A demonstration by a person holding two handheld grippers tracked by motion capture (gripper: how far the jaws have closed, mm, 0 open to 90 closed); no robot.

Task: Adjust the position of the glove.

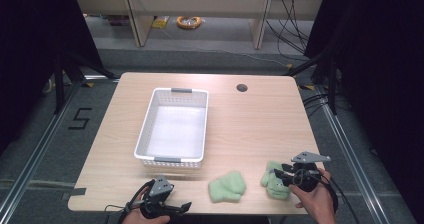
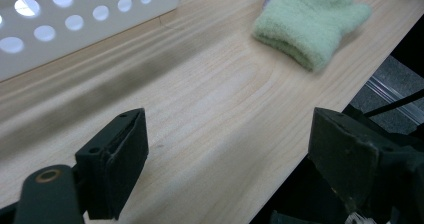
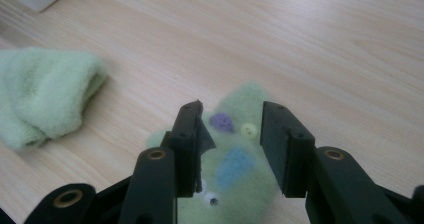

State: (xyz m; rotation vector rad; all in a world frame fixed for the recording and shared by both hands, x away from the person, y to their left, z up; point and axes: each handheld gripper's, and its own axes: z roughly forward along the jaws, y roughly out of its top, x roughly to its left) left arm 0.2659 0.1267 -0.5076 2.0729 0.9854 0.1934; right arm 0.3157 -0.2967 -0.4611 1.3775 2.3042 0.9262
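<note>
Hovering over the patterned sock, right gripper fingers were apart, unclamped. Left gripper fingers wide, idle. Next move probably: descend, clamp, carry to basket.

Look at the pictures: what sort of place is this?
Probably a lab set up for recording: a wooden table ringed by black curtains, cables trailing across the floor, and a taped "5" marking the floor.

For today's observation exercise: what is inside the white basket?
The white basket looks empty in the high view: bare white floor, nothing in it. The inner face of its near wall is hidden.
</note>
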